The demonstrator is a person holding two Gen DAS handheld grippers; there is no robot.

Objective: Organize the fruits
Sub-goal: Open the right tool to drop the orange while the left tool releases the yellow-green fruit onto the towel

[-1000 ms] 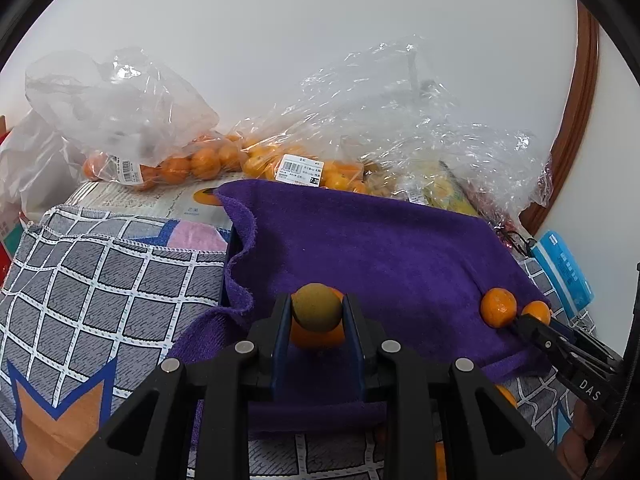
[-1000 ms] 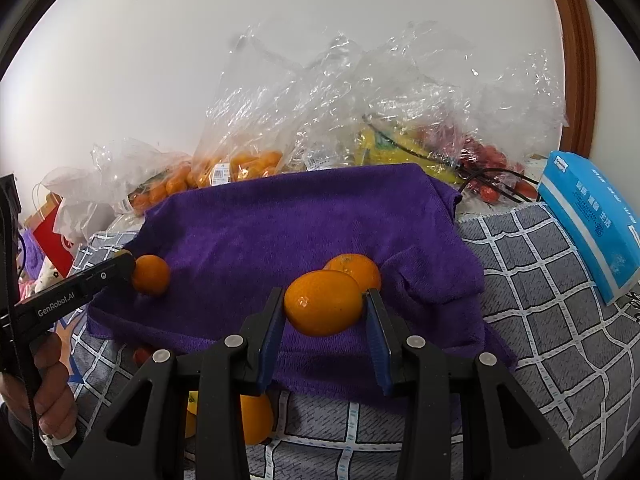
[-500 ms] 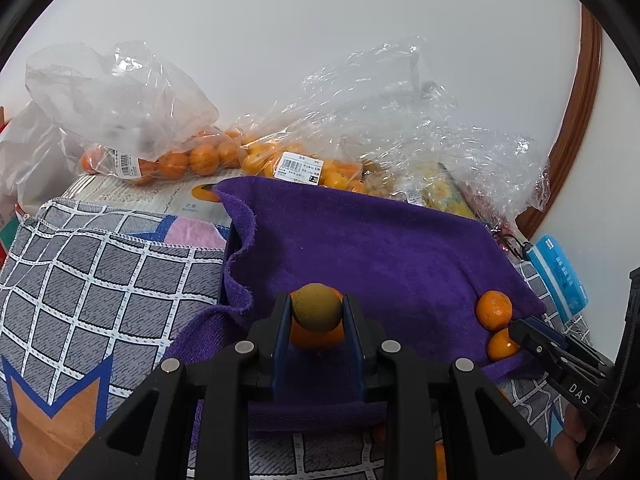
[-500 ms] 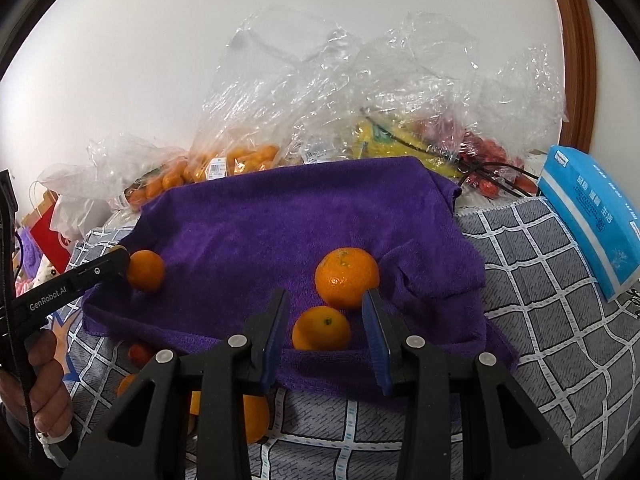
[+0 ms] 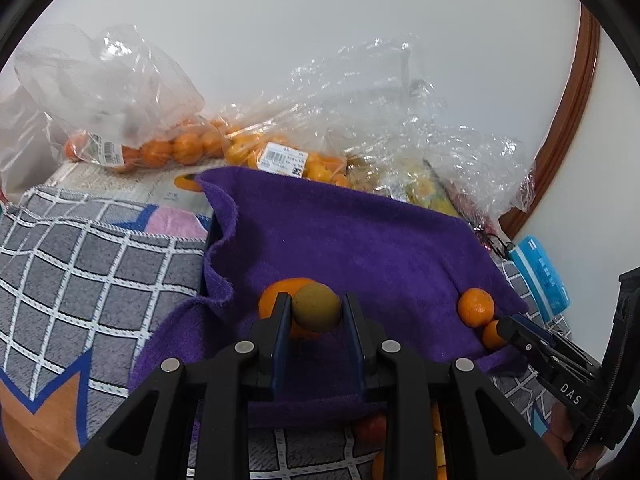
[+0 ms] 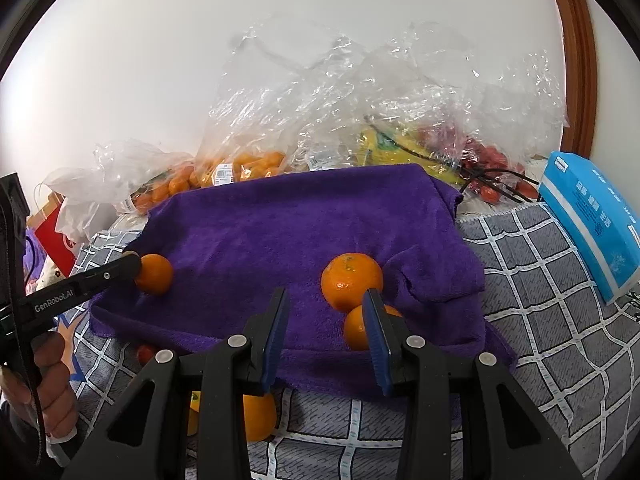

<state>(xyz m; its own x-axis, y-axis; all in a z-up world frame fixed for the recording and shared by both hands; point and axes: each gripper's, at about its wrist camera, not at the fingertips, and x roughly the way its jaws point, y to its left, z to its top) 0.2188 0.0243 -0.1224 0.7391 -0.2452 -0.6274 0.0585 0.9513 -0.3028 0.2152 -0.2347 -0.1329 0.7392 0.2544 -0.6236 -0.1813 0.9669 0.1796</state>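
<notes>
A purple towel [image 5: 360, 240] [image 6: 288, 216] lies spread over a checked cloth. My left gripper [image 5: 316, 310] is shut on a greenish-brown round fruit [image 5: 316, 307], held just above an orange [image 5: 276, 294] on the towel's left part. My right gripper [image 6: 326, 320] is open and empty at the towel's near edge. Two oranges [image 6: 351, 280] [image 6: 354, 330] lie together on the towel, the smaller one against my right finger. They also show in the left wrist view [image 5: 475, 306]. The left gripper's tip [image 6: 128, 266] touches an orange [image 6: 155, 273] in the right wrist view.
Clear plastic bags of oranges [image 5: 176, 148] [image 6: 240, 164] and other fruit [image 6: 480, 168] line the back by the white wall. A blue packet [image 6: 592, 220] lies at the right. More fruit [image 6: 256, 416] sits below the towel's front edge. A checked cloth [image 5: 92, 280] covers the surface.
My right gripper opened and left its orange on the towel beside the bigger one, then shifted left. My left gripper moved slightly right, still holding its fruit.
</notes>
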